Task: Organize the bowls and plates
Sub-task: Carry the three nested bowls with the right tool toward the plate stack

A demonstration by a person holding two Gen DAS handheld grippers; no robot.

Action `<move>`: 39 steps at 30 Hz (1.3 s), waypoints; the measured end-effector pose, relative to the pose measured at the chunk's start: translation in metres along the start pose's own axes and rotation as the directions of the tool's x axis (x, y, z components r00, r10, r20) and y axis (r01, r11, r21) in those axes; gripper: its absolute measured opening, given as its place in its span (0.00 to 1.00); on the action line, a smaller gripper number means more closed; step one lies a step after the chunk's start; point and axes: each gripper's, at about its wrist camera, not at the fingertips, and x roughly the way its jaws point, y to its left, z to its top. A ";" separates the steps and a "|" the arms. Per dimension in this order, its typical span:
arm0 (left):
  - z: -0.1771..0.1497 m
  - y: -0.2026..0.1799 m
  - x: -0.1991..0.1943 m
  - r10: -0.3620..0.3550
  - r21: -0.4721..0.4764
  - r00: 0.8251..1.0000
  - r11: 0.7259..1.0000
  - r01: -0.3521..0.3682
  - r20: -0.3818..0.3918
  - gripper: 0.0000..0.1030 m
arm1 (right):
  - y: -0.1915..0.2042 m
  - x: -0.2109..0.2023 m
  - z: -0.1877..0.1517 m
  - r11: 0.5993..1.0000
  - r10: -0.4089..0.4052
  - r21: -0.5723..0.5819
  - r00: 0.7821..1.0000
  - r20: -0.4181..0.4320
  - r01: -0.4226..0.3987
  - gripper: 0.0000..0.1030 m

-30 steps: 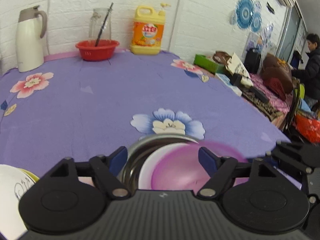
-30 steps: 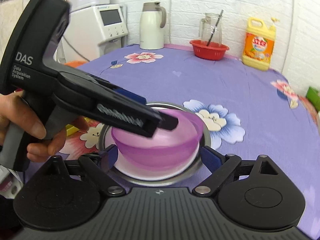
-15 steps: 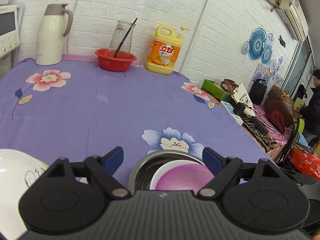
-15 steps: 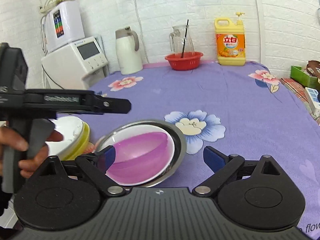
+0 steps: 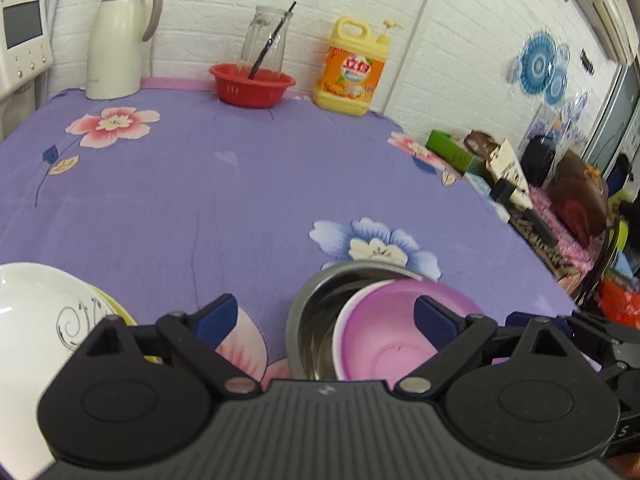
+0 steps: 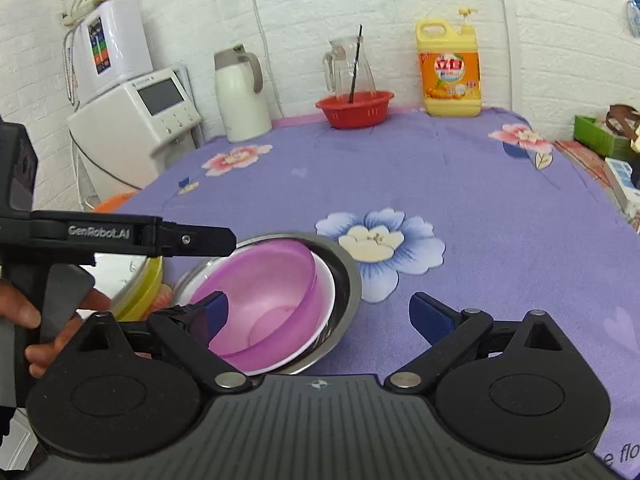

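Observation:
A pink bowl (image 6: 264, 292) sits tilted inside a white bowl (image 6: 326, 292), both nested in a steel bowl (image 6: 348, 276) on the purple flowered cloth. My right gripper (image 6: 320, 310) is open just in front of this stack, its left finger over the pink bowl's near rim. My left gripper (image 6: 228, 242) hovers to the stack's left, held by a hand (image 6: 24, 316). In the left wrist view its jaws (image 5: 326, 316) are opening, with only the steel bowl's (image 5: 316, 312) edge and the pink bowl (image 5: 384, 336) below them. A white plate (image 5: 36, 312) lies on a yellow plate (image 5: 116, 306) at the left.
Along the far wall stand a cream thermos (image 6: 240, 96), a red basket (image 6: 354, 108) holding a glass jug, and a yellow detergent bottle (image 6: 448, 76). A white water dispenser (image 6: 136, 120) stands off the table's left. Boxes and bags (image 5: 500, 168) crowd the right side.
The left gripper's jaws have widened and drawn off the pink bowl toward the left. The pink bowl now rests in the white bowl. Both views have rolled.

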 end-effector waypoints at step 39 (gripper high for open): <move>-0.010 -0.001 0.047 0.019 0.061 0.994 0.998 -0.012 -0.112 0.99 | 0.009 0.049 -0.008 0.989 -0.130 0.060 0.986 -0.109 0.137 1.00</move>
